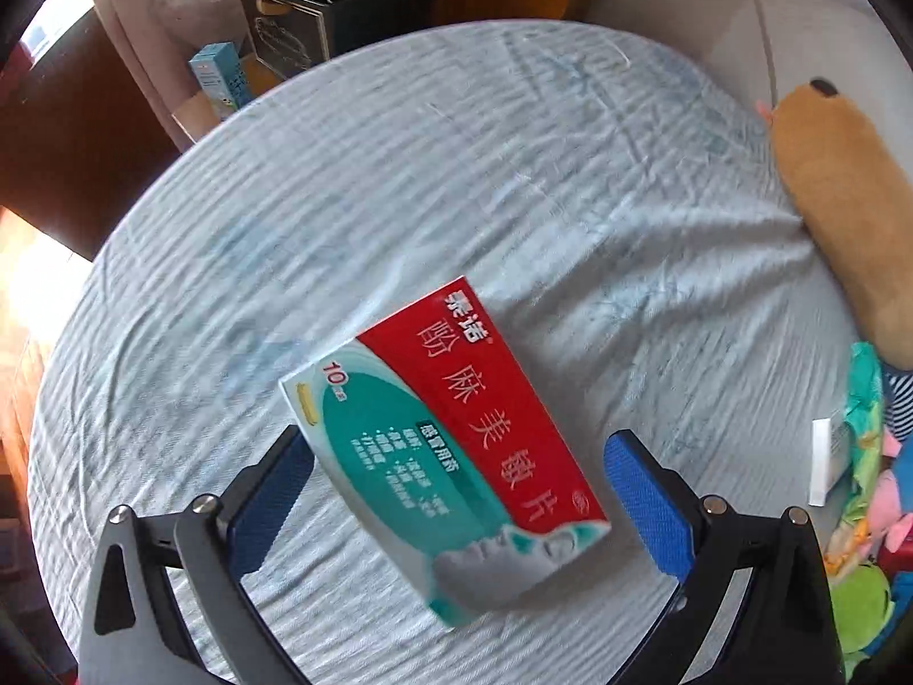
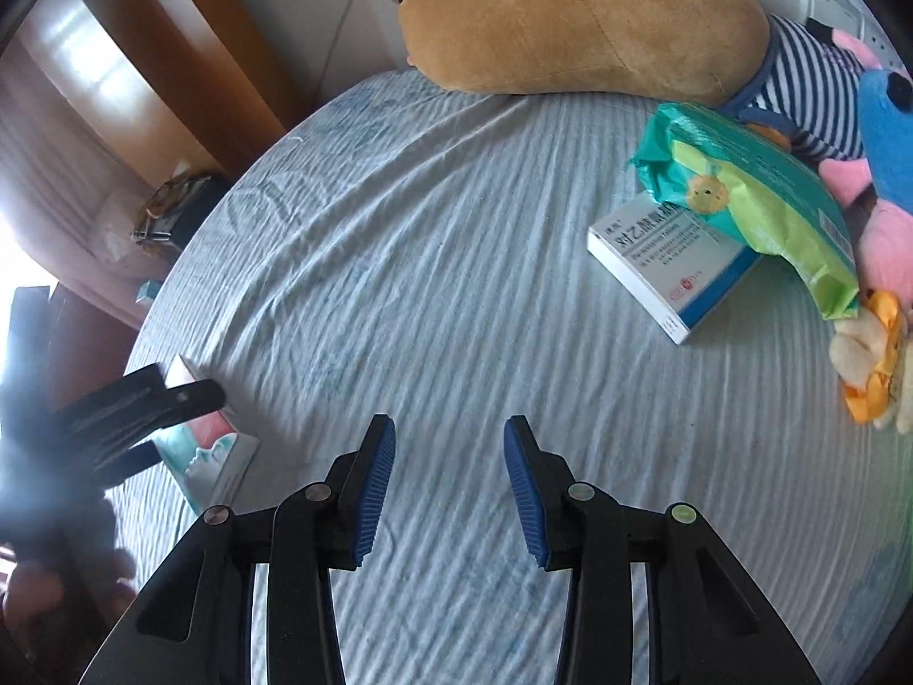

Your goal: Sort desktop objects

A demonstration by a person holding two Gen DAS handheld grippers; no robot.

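1. The rectangular cardboard medicine box (image 1: 451, 445) is red and teal with white lettering.
2. The wrinkled bed sheet (image 1: 399, 182) is pale blue, finely striped.
3. The soft plush pillow (image 2: 582, 17) is tan.
4. The flat pill carton (image 2: 667, 268) is white and blue.
5. The tongs' ribbed pads (image 2: 374, 491) are blue.

brown plush pillow (image 2: 582, 23) and striped stuffed toys (image 2: 821, 91) along the bedsheet (image 2: 433, 240) edge

**Your right gripper hangs open over the bed**

Your right gripper (image 2: 449, 482) is open and holds nothing. Below it is the blue striped sheet (image 2: 456, 262). At the far right, a white and blue medicine box (image 2: 656, 274) lies partly under a green packet (image 2: 759, 194). Your left gripper (image 2: 171, 399) is over a box (image 2: 219, 456) on the left.
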